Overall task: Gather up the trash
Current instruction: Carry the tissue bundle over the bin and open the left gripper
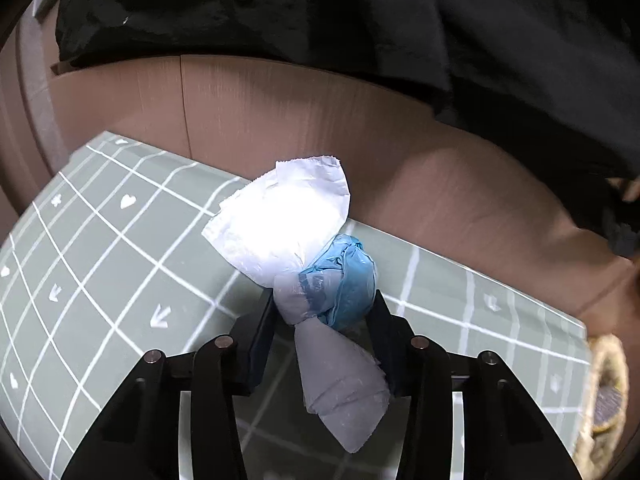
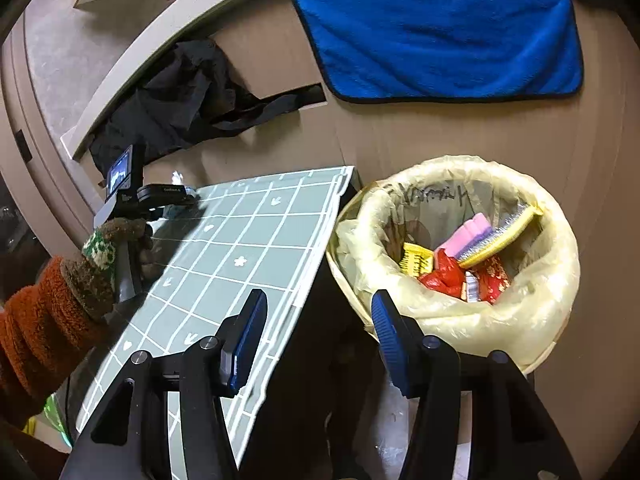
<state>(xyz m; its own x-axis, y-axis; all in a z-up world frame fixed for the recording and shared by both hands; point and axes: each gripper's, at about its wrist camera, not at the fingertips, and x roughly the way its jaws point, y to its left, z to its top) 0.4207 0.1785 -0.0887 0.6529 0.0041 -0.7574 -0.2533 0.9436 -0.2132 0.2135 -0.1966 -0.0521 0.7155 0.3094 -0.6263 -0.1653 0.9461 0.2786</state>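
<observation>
My left gripper [image 1: 324,300] is shut on a wad of white tissue [image 1: 280,228] bundled with a crumpled blue wrapper [image 1: 348,280], held just above the green grid tablecloth [image 1: 100,248]. In the right wrist view the left gripper unit [image 2: 132,200] sits at the table's far left corner, in a gloved hand. My right gripper [image 2: 318,312] is open and empty, over the table's right edge beside the trash bin [image 2: 532,320]. The bin has a yellowish liner and holds red, yellow and pink wrappers [image 2: 460,264].
A blue towel [image 2: 440,32] lies on the brown floor behind the bin. Black cloth [image 2: 188,92] hangs at the back left and fills the top of the left wrist view [image 1: 360,8]. The bin's rim [image 1: 604,400] shows at the right edge there.
</observation>
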